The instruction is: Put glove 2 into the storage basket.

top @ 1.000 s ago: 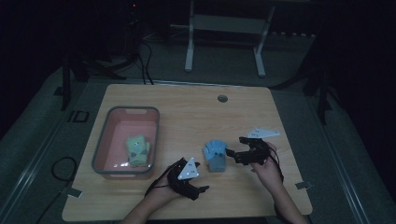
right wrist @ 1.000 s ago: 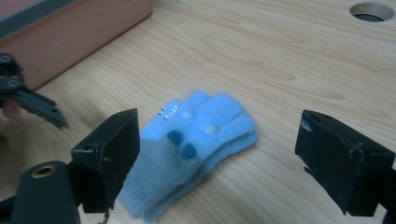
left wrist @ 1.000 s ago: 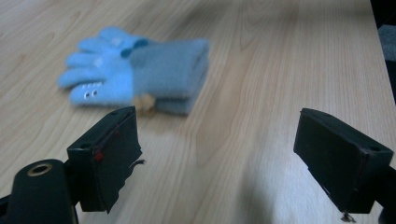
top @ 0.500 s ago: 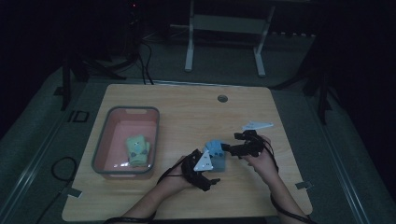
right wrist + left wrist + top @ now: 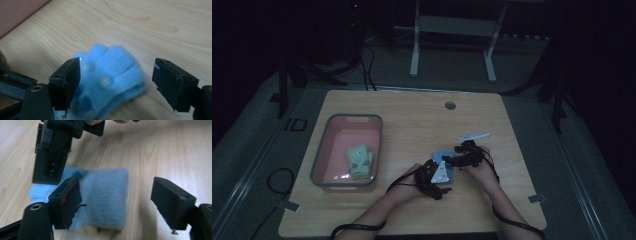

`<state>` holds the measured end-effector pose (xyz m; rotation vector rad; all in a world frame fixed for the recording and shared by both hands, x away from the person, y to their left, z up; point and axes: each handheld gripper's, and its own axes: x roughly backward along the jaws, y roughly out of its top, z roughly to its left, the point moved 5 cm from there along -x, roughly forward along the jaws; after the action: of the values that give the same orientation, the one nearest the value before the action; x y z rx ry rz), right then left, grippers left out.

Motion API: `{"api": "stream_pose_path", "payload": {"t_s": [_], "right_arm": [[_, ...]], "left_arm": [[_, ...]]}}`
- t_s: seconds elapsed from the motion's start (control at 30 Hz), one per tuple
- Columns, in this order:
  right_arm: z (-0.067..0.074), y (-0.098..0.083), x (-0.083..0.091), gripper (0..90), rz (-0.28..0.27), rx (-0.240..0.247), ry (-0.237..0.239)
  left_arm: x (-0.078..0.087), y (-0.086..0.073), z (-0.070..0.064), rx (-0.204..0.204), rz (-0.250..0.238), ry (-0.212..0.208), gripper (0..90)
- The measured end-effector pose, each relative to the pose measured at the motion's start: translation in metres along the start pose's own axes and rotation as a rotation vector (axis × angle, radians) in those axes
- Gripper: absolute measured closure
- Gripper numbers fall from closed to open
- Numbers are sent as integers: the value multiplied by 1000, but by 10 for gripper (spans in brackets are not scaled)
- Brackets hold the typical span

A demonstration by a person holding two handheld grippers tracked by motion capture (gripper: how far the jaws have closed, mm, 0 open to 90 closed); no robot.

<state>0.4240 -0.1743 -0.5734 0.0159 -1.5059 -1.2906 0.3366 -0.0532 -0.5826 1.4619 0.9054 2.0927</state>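
**Glove bracketed from both ends**

I see the blue glove point(image 5: 443, 156) flat on the counter point(image 5: 412, 130), between my hand-held grippers. Left point(image 5: 125, 202) straddles the cuff, right point(image 5: 115, 82) the fingers; both have just been narrowing, neither pressing yet.

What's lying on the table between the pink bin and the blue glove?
In the high view, bare wood of the table lies between the pink bin and the blue glove, except where the left gripper reaches in beside the glove.

A light blue fuzzy glove point(image 5: 110, 75) with darker blue spots is seen; a green glove point(image 5: 359, 160) lies in a pink, grey-rimmed tub point(image 5: 323, 159).
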Motion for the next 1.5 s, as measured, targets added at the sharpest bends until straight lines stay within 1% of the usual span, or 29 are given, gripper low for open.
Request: {"api": "stream_pose_path", "payload": {"t_s": [0.03, 0.1, 0.13, 0.17, 0.23, 0.3, 0.33, 0.4, 0.43, 0.47, 0.57, 0.6, 0.63, 0.73, 0.77, 0.83, 0.87, 0.93, 1.0, 1.13, 1.23, 1.27, 1.3, 1.33, 1.37, 1.5], "right_arm": [[0, -1, -2, 229, 8, -3, 3], [-1, -4, -5, 237, 23, 8, -11], [0, -5, -7, 238, 30, 11, -13], [0, -7, -8, 238, 39, 17, -14], [0, -10, -10, 242, 54, 29, -20], [1, -11, -10, 260, 49, 33, -22], [2, -12, -10, 304, 48, 41, -27], [5, -12, -9, 358, 54, 47, -28], [6, -12, -9, 416, 55, 52, -18], [7, -12, -9, 490, 59, 47, -2], [9, -11, -10, 696, 83, 4, 67], [10, -10, -11, 732, 96, -7, 85], [10, -9, -11, 749, 105, -11, 84], [12, -6, -9, 774, 94, -34, 97], [13, -5, -7, 777, 83, -39, 107], [17, 0, -4, 778, 72, -23, 107], [20, 2, -2, 779, 67, -16, 107], [26, 10, 2, 779, 50, -6, 119], [32, 19, 4, 779, 36, -10, 142], [44, 35, 6, 779, 21, 21, 150], [55, 49, 5, 780, 4, 40, 170], [59, 52, 5, 780, 2, 43, 176], [63, 57, 3, 780, 0, 51, 187], [68, 62, 1, 780, -2, 60, 191], [72, 65, -1, 780, 2, 71, 198], [89, 81, -7, 779, -7, 99, 220]], "left_arm": [[-2, -2, 0, 1, 3, -6, 317], [-5, -5, 0, -20, 29, -7, 363], [-6, -6, -1, -24, 29, -8, 386], [-6, -6, -1, -21, 22, -9, 406], [-6, -6, 0, -1, 22, -14, 465], [-7, -7, 1, 11, 20, -6, 519], [-7, -7, 2, 14, 24, -8, 559], [-8, -6, 3, 16, 32, -9, 602], [-7, -6, 3, 12, 35, -9, 621], [-7, -6, 3, 11, 38, -9, 644], [-5, -4, 7, 32, 49, -27, 715], [-4, -3, 7, 31, 54, -30, 729], [-4, -3, 7, 29, 56, -29, 740], [2, 0, 8, 30, 71, -35, 758], [6, 1, 9, 33, 69, -39, 760], [13, 3, 10, 36, 67, -40, 762], [19, 5, 12, 30, 71, -40, 762], [27, 7, 13, 24, 77, -37, 762], [39, 10, 16, 16, 81, -24, 762], [62, 12, 22, 8, 91, 8, 762], [78, 10, 26, 5, 106, 25, 763], [83, 9, 27, 5, 114, 25, 763], [90, 7, 28, 3, 121, 38, 763], [96, 5, 29, 8, 127, 39, 763], [101, 4, 31, 5, 134, 44, 763], [120, -3, 35, 10, 147, 67, 763]]}}
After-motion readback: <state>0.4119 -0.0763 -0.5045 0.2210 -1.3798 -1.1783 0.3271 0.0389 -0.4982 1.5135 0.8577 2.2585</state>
